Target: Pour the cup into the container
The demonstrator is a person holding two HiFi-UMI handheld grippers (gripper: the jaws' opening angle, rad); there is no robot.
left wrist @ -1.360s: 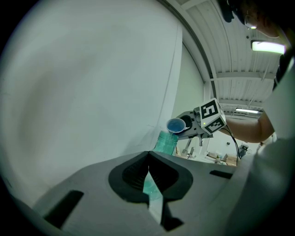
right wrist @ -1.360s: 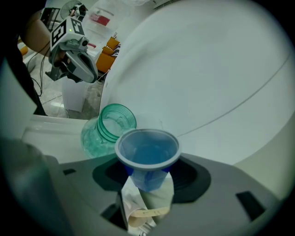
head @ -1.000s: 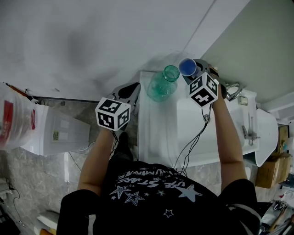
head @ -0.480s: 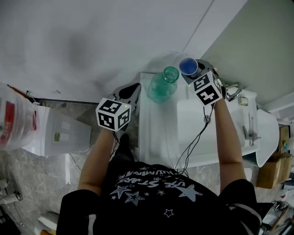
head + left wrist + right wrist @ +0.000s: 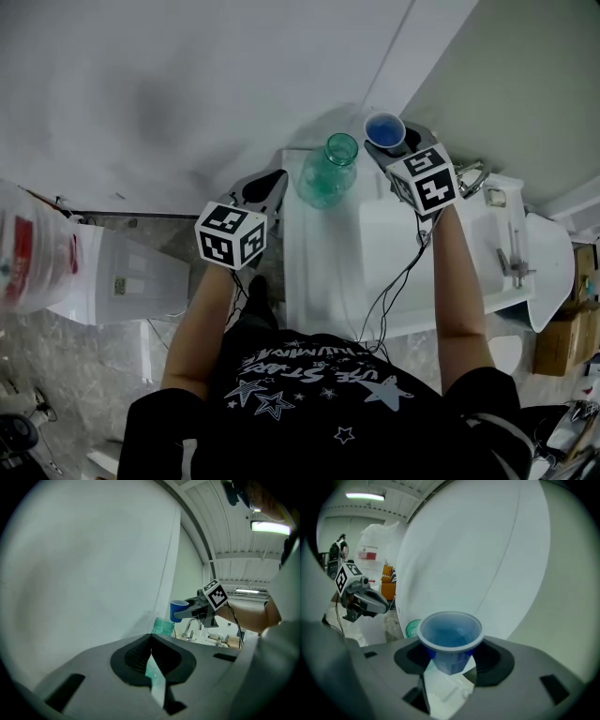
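Observation:
A blue plastic cup (image 5: 384,130) stands upright in my right gripper (image 5: 392,148), whose jaws are shut on its lower body. In the right gripper view the cup (image 5: 450,637) fills the middle between the jaws of the right gripper (image 5: 450,662); I cannot tell what is in it. The container is a green glass bottle (image 5: 328,172) with an open mouth, standing on the white counter (image 5: 319,272) just left of the cup. My left gripper (image 5: 271,181) hangs left of the bottle, shut and empty. The left gripper view shows the bottle (image 5: 163,626) beyond the left gripper (image 5: 151,638), with the cup (image 5: 177,610) higher and to the right.
A white wall runs close behind the bottle. A sink with a metal faucet (image 5: 474,178) lies right of the counter. A white cabinet (image 5: 131,272) and a plastic bag (image 5: 37,248) stand at the left, below counter level.
My right gripper has turned a little and carried the cup slightly farther off, still upright. The left gripper and the bottle have stayed where they were.

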